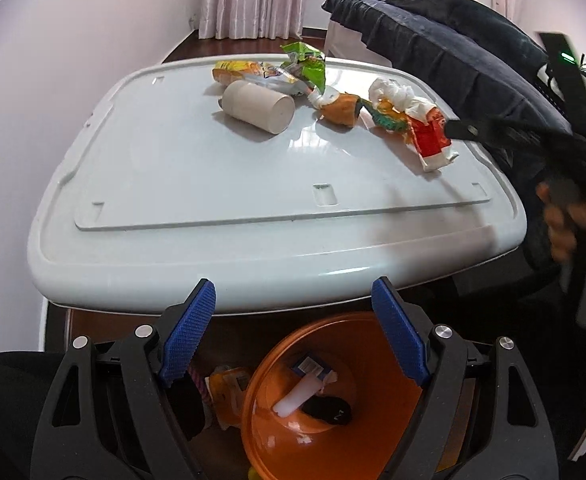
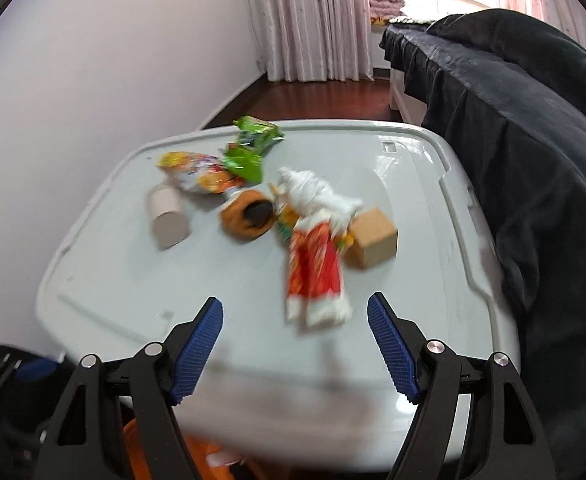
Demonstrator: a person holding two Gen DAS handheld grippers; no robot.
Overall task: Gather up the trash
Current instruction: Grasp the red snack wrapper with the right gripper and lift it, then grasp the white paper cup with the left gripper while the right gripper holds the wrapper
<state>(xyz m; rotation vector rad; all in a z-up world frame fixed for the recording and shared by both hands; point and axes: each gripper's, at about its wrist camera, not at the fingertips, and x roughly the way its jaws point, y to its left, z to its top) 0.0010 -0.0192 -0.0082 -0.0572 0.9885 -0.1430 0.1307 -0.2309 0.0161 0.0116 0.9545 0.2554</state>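
Trash lies on a white plastic lid (image 1: pixel 213 184) (image 2: pixel 133 272): a cardboard tube (image 1: pixel 258 106) (image 2: pixel 168 216), a yellow wrapper (image 1: pixel 245 74) (image 2: pixel 197 172), a green wrapper (image 1: pixel 307 64) (image 2: pixel 251 148), an orange crumpled piece (image 1: pixel 341 109) (image 2: pixel 245 216), a white tissue (image 1: pixel 393 94) (image 2: pixel 313 192), a red and white wrapper (image 1: pixel 429 138) (image 2: pixel 315 276) and a small cardboard box (image 2: pixel 373 238). My left gripper (image 1: pixel 293 328) is open and empty above an orange bin (image 1: pixel 325 408) holding some trash. My right gripper (image 2: pixel 295 344) is open and empty, just short of the red wrapper; in the left wrist view its tip (image 1: pixel 459 129) reaches that wrapper.
A dark blanket (image 1: pixel 453 52) (image 2: pixel 533 160) hangs over furniture along the lid's right side. A white wall runs on the left, with curtains (image 2: pixel 309 20) and dark wood floor beyond. A person's hand (image 1: pixel 561 220) holds the right gripper.
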